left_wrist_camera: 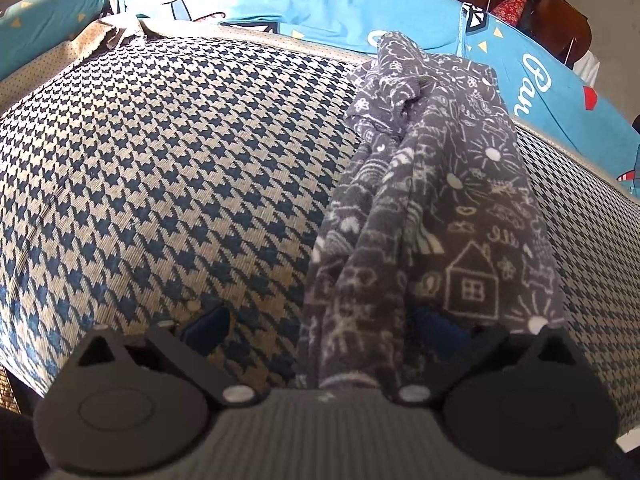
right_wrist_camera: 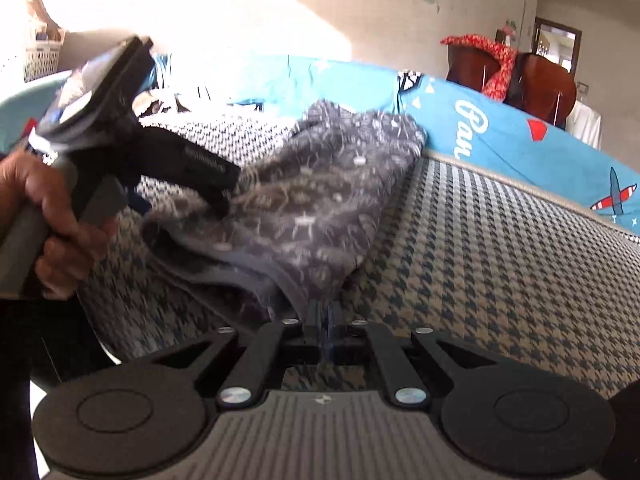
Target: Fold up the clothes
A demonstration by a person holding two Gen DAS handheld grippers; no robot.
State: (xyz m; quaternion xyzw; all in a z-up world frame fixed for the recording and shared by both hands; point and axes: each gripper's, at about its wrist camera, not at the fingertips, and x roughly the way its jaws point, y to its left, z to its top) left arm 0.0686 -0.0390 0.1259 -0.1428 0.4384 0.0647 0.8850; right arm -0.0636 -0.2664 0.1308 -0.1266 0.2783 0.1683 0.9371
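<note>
Grey garment held over the houndstooth cover

Your right hand-held gripper (right_wrist_camera: 320, 316) is clamped on the grey printed garment (right_wrist_camera: 320, 200) hem; your left hand-held gripper (left_wrist_camera: 320, 328) stands open, the cloth draped between its fingers, mid-surface.

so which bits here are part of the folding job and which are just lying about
In the job:
- grey patterned garment
- left gripper, fingers spread wide with the garment between them
- right gripper, shut on the garment's edge

Lying about:
- houndstooth cover underneath
- blue printed sheet
- red floral cloth on brown chairs
</note>
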